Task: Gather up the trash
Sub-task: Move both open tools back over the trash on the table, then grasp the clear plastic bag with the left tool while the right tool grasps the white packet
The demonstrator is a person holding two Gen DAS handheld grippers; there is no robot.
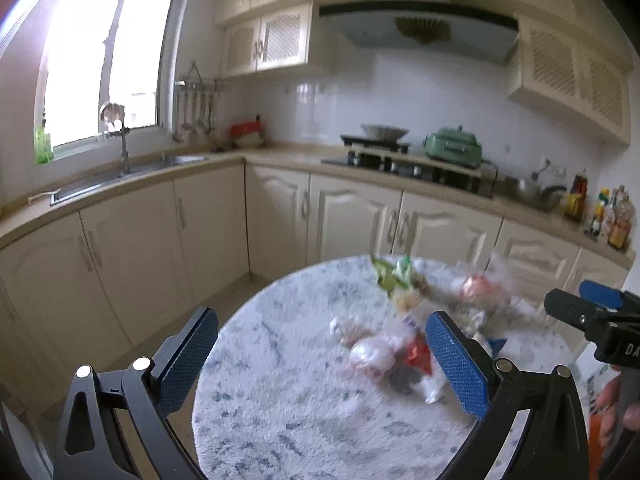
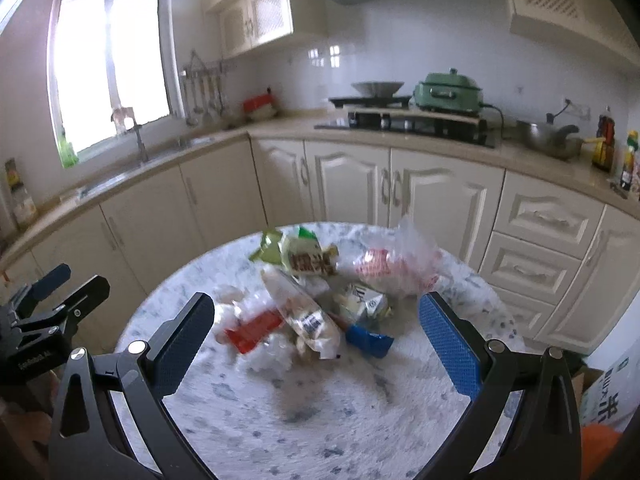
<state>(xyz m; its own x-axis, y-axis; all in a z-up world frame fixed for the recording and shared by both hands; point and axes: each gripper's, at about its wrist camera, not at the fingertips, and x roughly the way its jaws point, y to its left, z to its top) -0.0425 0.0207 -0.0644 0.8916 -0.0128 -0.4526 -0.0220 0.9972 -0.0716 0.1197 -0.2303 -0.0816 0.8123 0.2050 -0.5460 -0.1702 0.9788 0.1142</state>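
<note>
The right gripper (image 2: 316, 344) hangs above the near part of a round marbled table (image 2: 280, 432) with its blue-padded jaws wide apart and nothing between them, and the left gripper (image 1: 320, 360) is spread just as wide and also empty, which suits an approach before any piece has been picked. The trash sits in a loose heap toward the far half of the tabletop: a long clear snack packet (image 2: 304, 316) lies across a red wrapper (image 2: 256, 330), a blue wrapper (image 2: 368, 340) is just beside them, a green-and-white packet (image 2: 304, 258) lies behind, and a crumpled clear plastic bag (image 2: 400, 268) sits to the right. Because the pieces overlap and touch, closing on one will likely drag its neighbours. No bin can be made out; only a printed carton (image 2: 612, 404) shows at the right edge. Kitchen cabinets (image 2: 348, 188) stand well behind the table.
</note>
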